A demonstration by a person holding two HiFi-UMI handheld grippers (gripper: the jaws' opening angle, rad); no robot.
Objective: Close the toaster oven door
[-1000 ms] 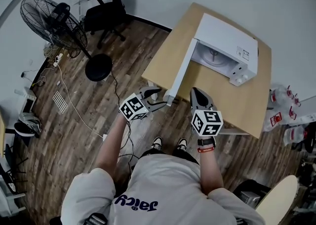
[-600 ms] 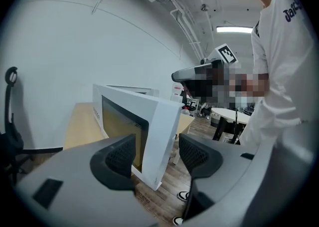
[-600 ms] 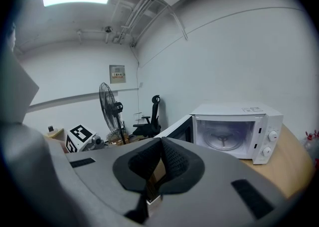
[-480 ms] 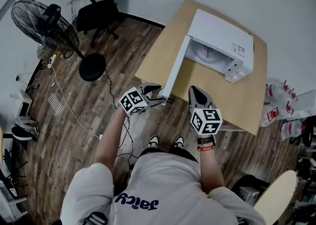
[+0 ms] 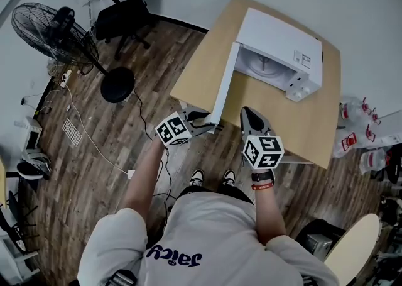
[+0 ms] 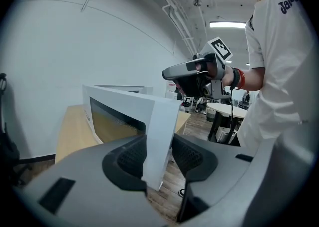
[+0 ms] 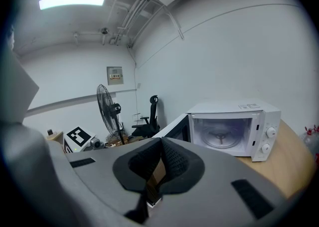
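A white toaster oven (image 5: pixel 276 43) stands on the wooden table (image 5: pixel 314 121), and its door (image 5: pixel 224 83) is swung wide open toward me. My left gripper (image 5: pixel 204 121) is at the door's free end beyond the table's front edge. In the left gripper view its jaws (image 6: pixel 158 153) are closing, with the door's edge (image 6: pixel 124 111) between the pads and both pads touching it. My right gripper (image 5: pixel 251 115) hovers over the table's front edge, shut and empty. The right gripper view (image 7: pixel 160 158) shows the oven's lit cavity (image 7: pixel 234 121).
A standing fan (image 5: pixel 53 24), an office chair (image 5: pixel 125 14) and a black round base (image 5: pixel 117 85) stand on the wood floor to the left, with cables trailing near my feet. Plastic bottles (image 5: pixel 364 134) sit right of the table. A round tabletop (image 5: pixel 352 253) shows at the lower right.
My left gripper has come up to the door's free end and its jaws have narrowed onto the edge. The right gripper has hardly moved.
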